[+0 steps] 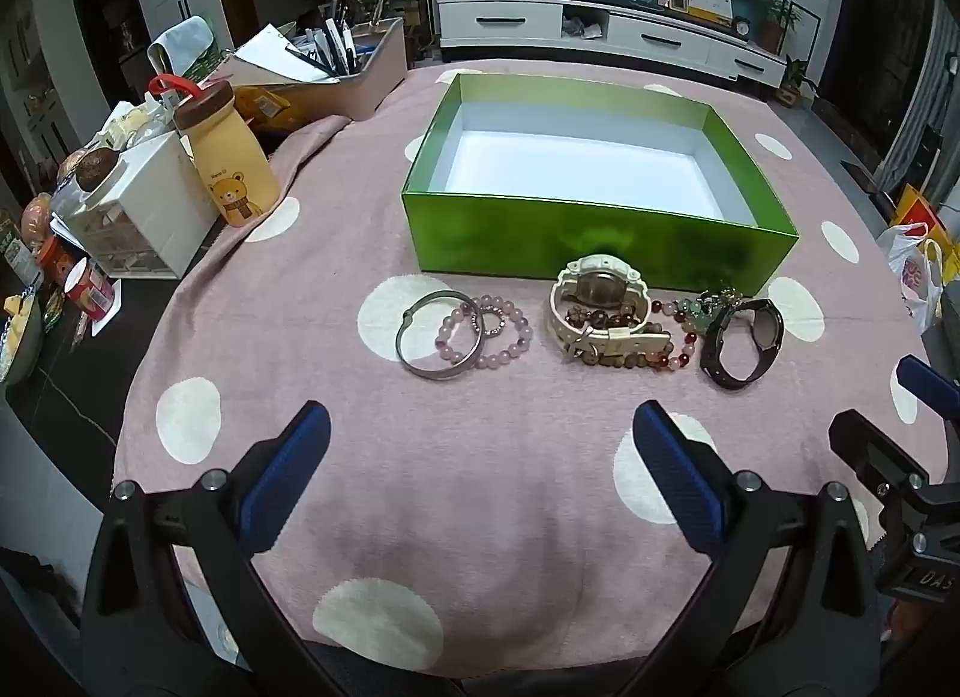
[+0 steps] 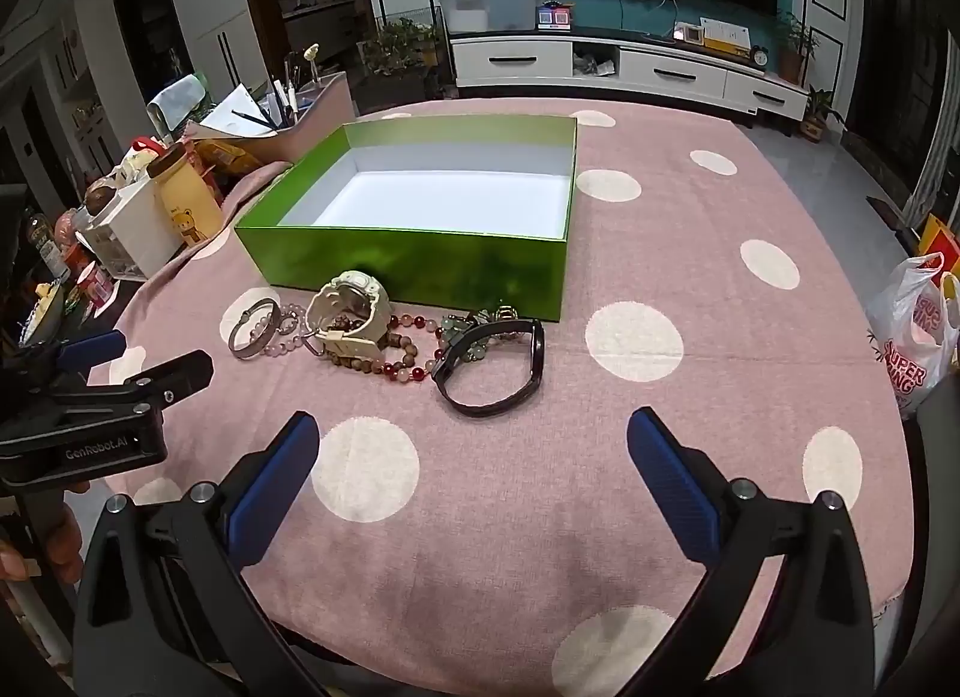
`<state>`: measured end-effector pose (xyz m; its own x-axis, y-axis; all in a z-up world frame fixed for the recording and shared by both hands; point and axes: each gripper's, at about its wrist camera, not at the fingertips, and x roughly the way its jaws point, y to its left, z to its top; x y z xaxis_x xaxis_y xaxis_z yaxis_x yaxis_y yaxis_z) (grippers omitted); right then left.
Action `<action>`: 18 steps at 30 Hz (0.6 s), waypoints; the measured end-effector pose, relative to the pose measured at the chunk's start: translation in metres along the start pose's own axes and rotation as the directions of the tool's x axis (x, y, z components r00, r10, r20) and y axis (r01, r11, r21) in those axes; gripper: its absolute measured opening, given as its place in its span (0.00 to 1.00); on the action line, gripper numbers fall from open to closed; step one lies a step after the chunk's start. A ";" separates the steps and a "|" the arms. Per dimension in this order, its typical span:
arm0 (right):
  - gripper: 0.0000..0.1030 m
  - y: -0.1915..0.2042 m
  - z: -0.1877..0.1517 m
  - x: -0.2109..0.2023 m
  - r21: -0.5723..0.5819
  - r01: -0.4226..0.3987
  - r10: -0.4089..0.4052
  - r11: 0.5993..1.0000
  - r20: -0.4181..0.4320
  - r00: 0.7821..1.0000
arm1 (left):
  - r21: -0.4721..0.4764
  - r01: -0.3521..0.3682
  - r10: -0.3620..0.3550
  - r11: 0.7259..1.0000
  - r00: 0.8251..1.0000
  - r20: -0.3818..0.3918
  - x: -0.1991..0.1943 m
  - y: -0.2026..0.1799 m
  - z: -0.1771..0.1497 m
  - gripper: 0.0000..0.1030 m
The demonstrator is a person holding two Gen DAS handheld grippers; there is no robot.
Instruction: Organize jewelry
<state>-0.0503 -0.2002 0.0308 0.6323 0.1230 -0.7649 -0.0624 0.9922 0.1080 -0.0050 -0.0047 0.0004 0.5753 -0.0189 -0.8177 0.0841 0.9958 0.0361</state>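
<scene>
An empty green box (image 1: 594, 244) (image 2: 414, 268) with a white inside stands on the pink dotted cloth. In front of it lies a row of jewelry: a silver bangle (image 1: 441, 334) (image 2: 255, 328), a pink bead bracelet (image 1: 513, 337) (image 2: 288, 343), a white watch (image 1: 600, 301) (image 2: 348, 307), brown and red bead strings (image 1: 660, 358) (image 2: 402, 361), green beads (image 1: 699, 307) (image 2: 465, 331) and a black watch (image 1: 744, 343) (image 2: 498, 364). My left gripper (image 1: 480, 427) is open, nearer than the bangle. My right gripper (image 2: 474, 433) is open, just short of the black watch. Neither holds anything.
A yellow bear bottle (image 1: 225, 157) (image 2: 186, 199), a white drawer unit (image 1: 141, 211) and a desk organiser with pens (image 1: 336, 67) crowd the table's left side. A plastic bag (image 2: 915, 331) sits off the right edge. Each gripper shows at the other view's edge.
</scene>
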 end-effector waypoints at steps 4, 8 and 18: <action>0.99 -0.001 0.001 -0.006 0.000 -0.005 0.005 1.000 0.004 1.000 | 0.005 0.001 -0.001 1.000 1.000 0.003 -0.001 -0.001 0.000 0.98; 0.99 0.000 0.001 -0.007 -0.002 -0.008 0.008 1.000 0.007 1.000 | 0.006 0.002 -0.002 1.000 1.000 0.003 -0.002 -0.002 0.000 0.98; 0.99 0.000 0.001 -0.010 -0.003 -0.011 0.011 1.000 0.013 1.000 | 0.011 0.004 -0.004 1.000 1.000 0.006 -0.004 -0.003 0.000 0.98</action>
<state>-0.0558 -0.2010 0.0398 0.6419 0.1332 -0.7551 -0.0714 0.9909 0.1141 -0.0077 -0.0081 0.0041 0.5796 -0.0237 -0.8146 0.0958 0.9946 0.0392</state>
